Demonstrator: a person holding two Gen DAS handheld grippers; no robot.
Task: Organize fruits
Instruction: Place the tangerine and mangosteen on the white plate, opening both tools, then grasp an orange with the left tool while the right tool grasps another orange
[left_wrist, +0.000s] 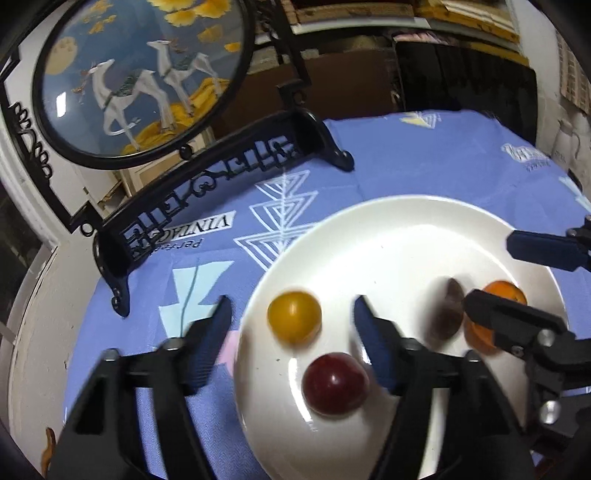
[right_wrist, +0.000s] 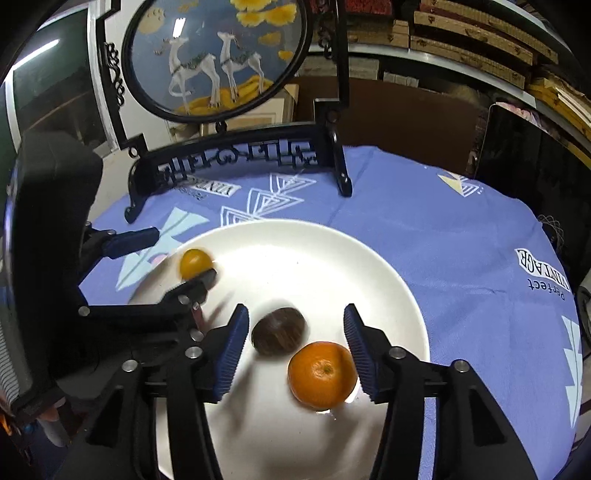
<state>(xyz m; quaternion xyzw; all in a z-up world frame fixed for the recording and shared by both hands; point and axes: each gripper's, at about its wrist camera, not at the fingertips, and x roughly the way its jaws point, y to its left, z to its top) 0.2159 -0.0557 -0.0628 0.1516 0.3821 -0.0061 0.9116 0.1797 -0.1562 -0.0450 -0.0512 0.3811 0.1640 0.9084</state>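
Observation:
A white plate (left_wrist: 388, 236) lies on a blue cloth and also shows in the right wrist view (right_wrist: 295, 251). On it are a yellow fruit (left_wrist: 294, 315), a dark red fruit (left_wrist: 335, 383), a brown fruit (left_wrist: 448, 314) and an orange (left_wrist: 508, 290). My left gripper (left_wrist: 291, 321) is open, with the yellow fruit between its fingertips and the red fruit just behind. My right gripper (right_wrist: 295, 328) is open over the plate, with the brown fruit (right_wrist: 279, 331) and the orange (right_wrist: 322, 374) between its fingers. The yellow fruit (right_wrist: 195, 263) lies at the plate's left, by the left gripper's fingers (right_wrist: 199, 284).
A black ornate stand holding a round deer picture (left_wrist: 147, 74) stands at the back left of the table; it also shows in the right wrist view (right_wrist: 218, 55). The blue printed cloth (right_wrist: 461, 240) covers the round table. Shelves and dark boxes lie beyond the far edge.

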